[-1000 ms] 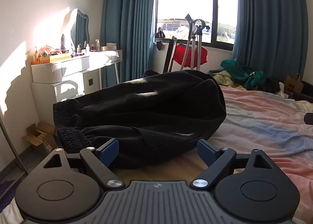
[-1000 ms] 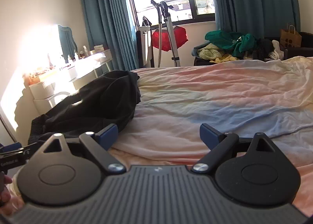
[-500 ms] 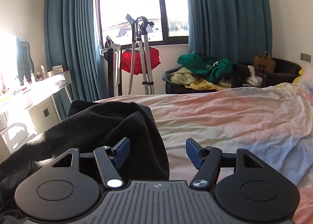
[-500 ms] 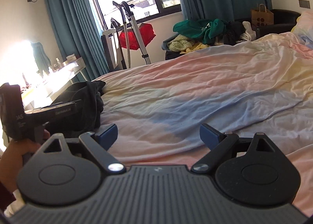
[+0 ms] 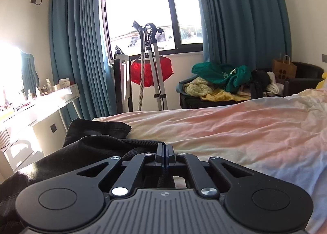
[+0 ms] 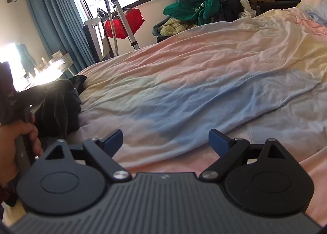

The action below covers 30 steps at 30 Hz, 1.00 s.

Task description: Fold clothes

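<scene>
Fabric of the black garment (image 5: 87,148) lies at the near left corner of the bed (image 5: 235,131), piled toward the bed's left edge and running from the near left corner away toward the window — that is its long axis as far as the heap shows it. The left gripper (image 5: 164,152) sits right at the garment's right-hand edge, its fingers pressed together, and a dark fold appears to run up between them below the tips, so I judge it pinched on the cloth rather than shut on nothing. In the right wrist view the same garment (image 6: 59,107) lies off to the far left of the right gripper (image 6: 165,140), whose fingers stand wide apart over bare sheet with nothing between them. A hand (image 6: 18,144) at that view's left edge grips the other tool beside the cloth. So the left side is the nearer one by a long way; the right must travel left across the sheet to reach a second edge before any fold can be drawn.

Against the earlier pictures, the left fingers were open on either side of the cloth's edge and have since come fully together — and that view has swung from the dresser side toward the window. The right gripper has sunk closer to the sheet, its opening unchanged.
</scene>
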Tool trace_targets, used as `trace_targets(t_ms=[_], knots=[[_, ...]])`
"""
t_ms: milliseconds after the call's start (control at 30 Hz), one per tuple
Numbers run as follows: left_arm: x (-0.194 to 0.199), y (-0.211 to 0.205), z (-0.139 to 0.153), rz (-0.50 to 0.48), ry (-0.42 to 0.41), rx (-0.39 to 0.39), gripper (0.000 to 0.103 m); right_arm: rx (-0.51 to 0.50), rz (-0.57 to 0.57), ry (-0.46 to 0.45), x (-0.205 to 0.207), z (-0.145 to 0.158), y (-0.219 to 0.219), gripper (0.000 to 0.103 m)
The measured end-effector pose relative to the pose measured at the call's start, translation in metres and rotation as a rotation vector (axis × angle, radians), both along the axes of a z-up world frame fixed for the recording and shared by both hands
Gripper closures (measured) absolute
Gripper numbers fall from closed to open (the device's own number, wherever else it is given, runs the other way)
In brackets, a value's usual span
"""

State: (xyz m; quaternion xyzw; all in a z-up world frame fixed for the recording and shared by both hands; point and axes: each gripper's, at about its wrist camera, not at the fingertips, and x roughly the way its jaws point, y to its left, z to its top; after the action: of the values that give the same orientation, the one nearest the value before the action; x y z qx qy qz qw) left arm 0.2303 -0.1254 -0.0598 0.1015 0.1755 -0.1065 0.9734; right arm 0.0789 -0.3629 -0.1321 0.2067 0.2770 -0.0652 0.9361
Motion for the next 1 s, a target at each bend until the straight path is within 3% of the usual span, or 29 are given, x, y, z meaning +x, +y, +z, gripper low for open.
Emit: trace_targets(t_ms=[167, 300, 400, 500, 567, 600, 733, 833, 1000], knots=[[-0.081, 0.073, 0.025, -0.013, 0.042, -0.12, 0.102, 0.052, 0.026, -0.02, -0.008, 0.003, 0.01, 0.011], [-0.133, 0.137, 0.008, 0.029, 0.127, -0.19, 0.102, 0.1, 0.06, -0.01, -0.016, 0.007, 0.024, 0.011], [-0.142, 0.159, -0.009, 0.074, 0.22, -0.271, 0.102, 0.14, 0.139, -0.009, -0.024, 0.007, 0.045, 0.011], [-0.142, 0.16, -0.01, 0.075, 0.212, -0.313, 0.102, 0.13, 0.248, -0.013, -0.021, 0.009, 0.073, 0.012], [-0.141, 0.16, -0.012, 0.073, 0.214, -0.343, 0.102, 0.093, 0.299, -0.006, -0.005, 0.024, 0.092, 0.017], [-0.141, 0.162, -0.013, 0.075, 0.221, -0.368, 0.101, 0.073, 0.325, -0.002, 0.003, 0.032, 0.102, 0.025], [-0.138, 0.173, -0.019, 0.071, 0.257, -0.495, 0.101, 0.014, 0.437, -0.047, 0.067, 0.078, 0.144, 0.028], [-0.132, 0.188, -0.022, 0.043, 0.262, -0.597, 0.1, -0.087, 0.518, -0.045, 0.148, 0.106, 0.201, 0.028], [-0.121, 0.211, -0.042, 0.083, 0.26, -0.695, 0.1, -0.195, 0.588, 0.03, 0.277, 0.111, 0.3, 0.028]])
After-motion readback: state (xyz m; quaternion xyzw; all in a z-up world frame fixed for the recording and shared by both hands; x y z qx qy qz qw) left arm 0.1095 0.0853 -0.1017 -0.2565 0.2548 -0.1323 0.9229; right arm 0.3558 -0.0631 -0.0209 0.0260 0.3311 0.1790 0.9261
